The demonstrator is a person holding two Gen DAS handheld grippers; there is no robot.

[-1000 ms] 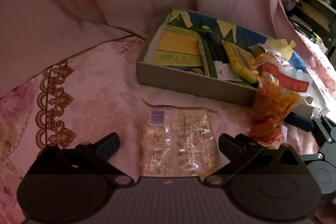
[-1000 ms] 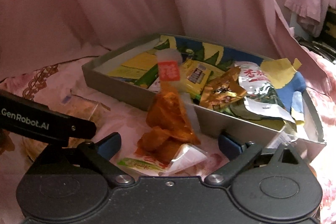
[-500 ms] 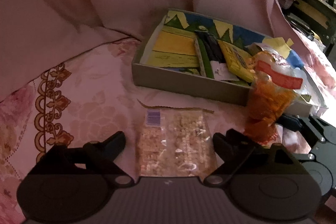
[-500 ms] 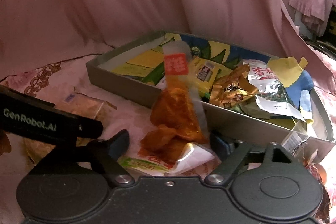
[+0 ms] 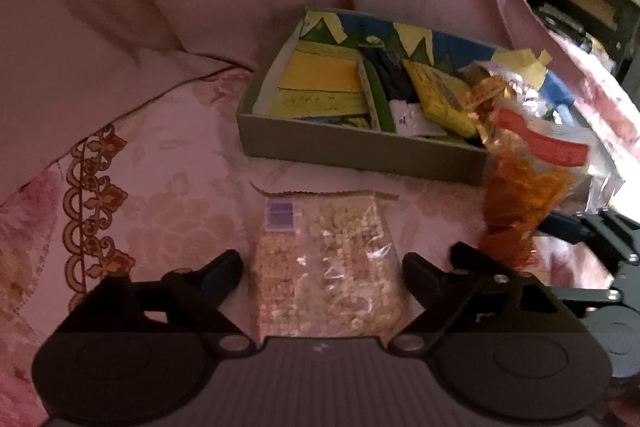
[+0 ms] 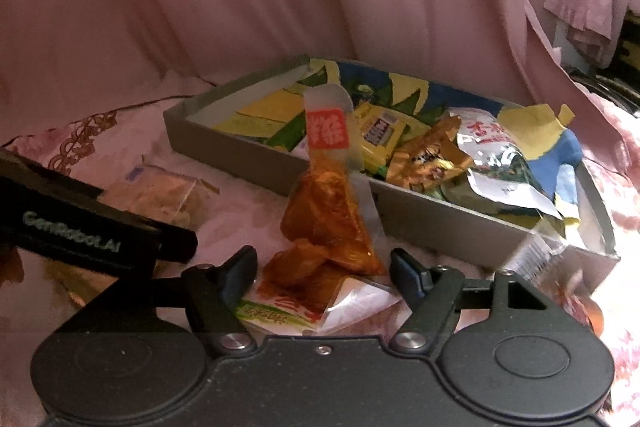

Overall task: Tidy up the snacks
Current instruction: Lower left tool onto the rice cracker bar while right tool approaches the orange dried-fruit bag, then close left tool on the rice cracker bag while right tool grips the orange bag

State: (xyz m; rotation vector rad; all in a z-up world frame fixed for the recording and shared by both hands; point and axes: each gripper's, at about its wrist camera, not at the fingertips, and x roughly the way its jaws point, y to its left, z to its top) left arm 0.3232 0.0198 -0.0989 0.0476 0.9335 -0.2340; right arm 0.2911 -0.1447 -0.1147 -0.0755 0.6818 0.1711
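- Grey box [image 5: 360,151] sits upper middle of my left view, on the pink flowery bedspread [image 5: 168,163]. Its bottom is lined with a blue, green and yellow picture.
- Inside it: a yellow packet [image 6: 380,131], a gold crinkly wrapper [image 6: 432,155] and a silver-white pouch [image 6: 496,163], all piled toward the right end. Left end is mostly bare lining.
- My left gripper [image 5: 320,267] is closing, jaws either side of the clear bag of pale cubes [image 5: 328,259] lying flat in front of the box. Pads aren't pressing it.
- My right gripper [image 6: 324,263] is closing too, around the orange snack bag [image 6: 328,211] with the red label, standing just outside the box wall. Not pinched either, as far as I can see.
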